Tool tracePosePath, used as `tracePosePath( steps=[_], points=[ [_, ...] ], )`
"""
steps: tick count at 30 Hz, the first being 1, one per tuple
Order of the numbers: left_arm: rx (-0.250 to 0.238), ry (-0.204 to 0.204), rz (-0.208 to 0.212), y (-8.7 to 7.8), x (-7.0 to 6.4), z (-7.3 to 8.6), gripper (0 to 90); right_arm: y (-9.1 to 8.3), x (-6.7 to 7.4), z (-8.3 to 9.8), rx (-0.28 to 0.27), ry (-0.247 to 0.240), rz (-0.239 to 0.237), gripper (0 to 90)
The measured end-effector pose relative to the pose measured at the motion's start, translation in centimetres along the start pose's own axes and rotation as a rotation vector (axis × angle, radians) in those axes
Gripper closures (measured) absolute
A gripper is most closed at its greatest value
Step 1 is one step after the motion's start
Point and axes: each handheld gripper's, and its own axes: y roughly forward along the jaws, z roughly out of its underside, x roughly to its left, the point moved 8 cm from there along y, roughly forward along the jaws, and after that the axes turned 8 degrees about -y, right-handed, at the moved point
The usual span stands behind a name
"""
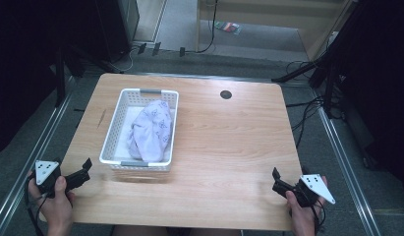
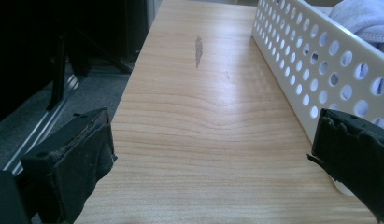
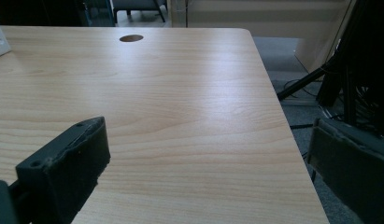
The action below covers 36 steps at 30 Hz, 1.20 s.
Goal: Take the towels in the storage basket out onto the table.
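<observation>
A white perforated basket [image 1: 119, 114] stands on the left half of the wooden table [image 1: 224, 142]. Inside it lies a crumpled pale lilac cloth [image 1: 151, 130] with a small dark print. My left gripper [image 1: 85, 167] rests at the table's front left corner, just left of the basket's near end, jaws open with nothing between them. Its own view has the basket wall [image 2: 316, 60] close on the right and a bit of the cloth [image 2: 365, 18] above it. My right gripper [image 1: 276, 179] sits near the front right corner, open and empty, over bare wood [image 3: 180, 102].
A round cable hole [image 1: 226, 94] lies near the table's far edge, also the dark hole [image 3: 131, 38] in the right gripper view. A grey scuff mark [image 2: 198, 50] marks the wood left of the basket. Dark stands and cables [image 1: 307, 105] surround the table on the floor.
</observation>
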Motion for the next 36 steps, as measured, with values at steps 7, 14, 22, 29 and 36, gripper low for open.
tracePosePath(
  steps=[7,14,22,29,36],
  points=[
    [0.006,-0.001,0.012,-0.3,-0.5,-0.2,0.0,0.2,0.0,0.2,0.011,0.011,-0.001,0.0],
    [0.005,0.0,0.021,-1.0,-1.3,-1.3,0.0,0.4,0.2,0.3,0.022,0.001,-0.012,0.0],
    [0.03,0.049,0.025,-2.3,-2.9,-3.2,0.0,0.4,0.2,0.3,0.029,0.0,-0.004,0.0],
    [0.132,0.128,0.076,-2.7,-5.8,-4.2,0.0,0.5,0.3,0.4,0.041,-0.006,0.008,0.0],
    [0.207,0.183,0.132,-2.5,-9.2,-5.8,0.0,0.5,0.2,0.4,0.049,-0.005,0.011,0.0]
  ],
)
